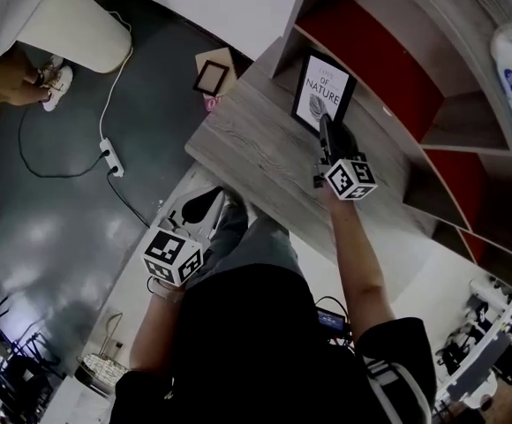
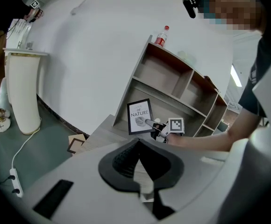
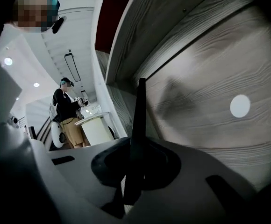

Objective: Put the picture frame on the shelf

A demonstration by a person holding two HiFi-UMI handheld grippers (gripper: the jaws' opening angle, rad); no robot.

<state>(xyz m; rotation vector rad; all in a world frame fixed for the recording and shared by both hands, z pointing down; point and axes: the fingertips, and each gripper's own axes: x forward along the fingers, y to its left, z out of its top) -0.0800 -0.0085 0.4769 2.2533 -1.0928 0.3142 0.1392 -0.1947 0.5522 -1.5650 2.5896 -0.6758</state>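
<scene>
Our right gripper (image 1: 325,129) is clamped on the thin edge of the picture frame (image 1: 323,85), which stands upright on the grey shelf (image 1: 256,148) and rises just beyond the fingertips. Our left gripper (image 2: 138,146) hangs well apart from the frame, fingers together on nothing.

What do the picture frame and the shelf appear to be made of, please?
The picture frame has a thin, matte black border, likely painted wood or plastic; the white printed sheet inside looks like paper. The shelf looks like grey wood-grain laminate board, judging by its streaked grain and matte surface; its back panels are smooth dark red.
</scene>
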